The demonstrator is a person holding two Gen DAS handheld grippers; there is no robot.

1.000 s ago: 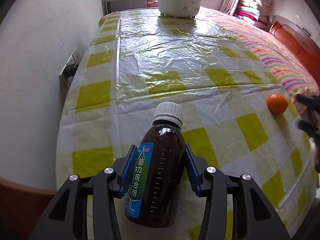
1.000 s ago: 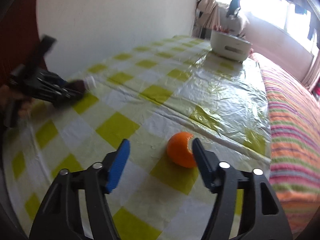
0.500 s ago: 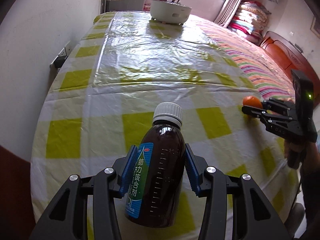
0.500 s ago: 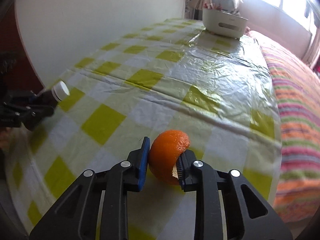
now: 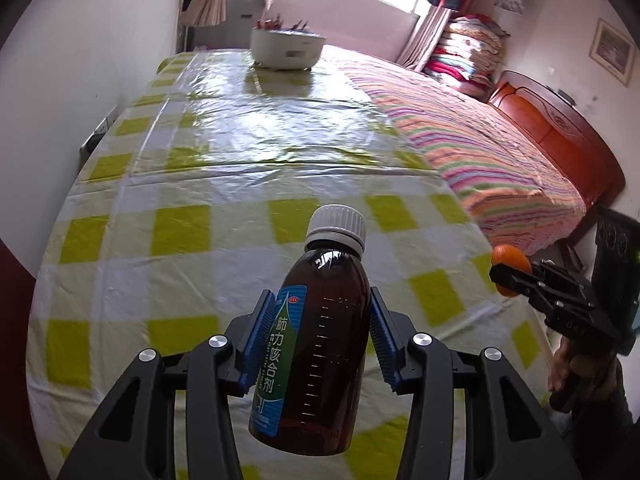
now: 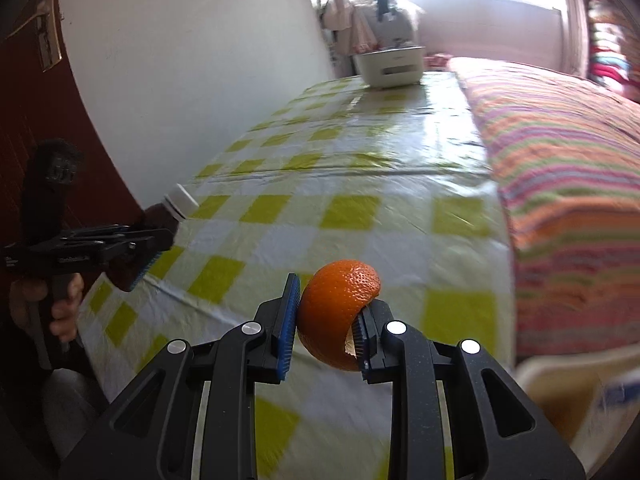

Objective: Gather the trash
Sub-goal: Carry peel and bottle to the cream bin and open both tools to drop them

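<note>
Above the near edge of the table [image 5: 120, 184], with its yellow-checked plastic cover, the left hand-held gripper [image 5: 318, 332] was closed on a brown syrup bottle [image 5: 316, 344], its blue pads pressed against the two sides of the body while the white cap [image 5: 337, 226] pointed away toward the far end. The right hand-held gripper [image 6: 326, 328] was closed on a piece of orange peel [image 6: 336, 312], held clear of the table near its near right corner, just beside the striped bed [image 6: 568, 184]. Both pieces of trash seemed to be lifted, so the likely remaining step was carrying them to a bin; a white basin [image 5: 286, 48] stood at the far end of the table, though whether it was the goal could not be told. The main risk lay with the bottle: smooth, rounded and gripped low on its body, it could have swivelled or slid between the pads if the hand tipped or jerked, and a fall onto the table might have sent it rolling off the edge. The peel looked like a hollow curved shell pinched across its open side, with one pad at its torn rim; squeezing harder could have buckled or torn it, and a loosened grip would have dropped it onto the bed or floor. The right view was blurred, hinting at quick motion, which would have raised both risks.
</note>
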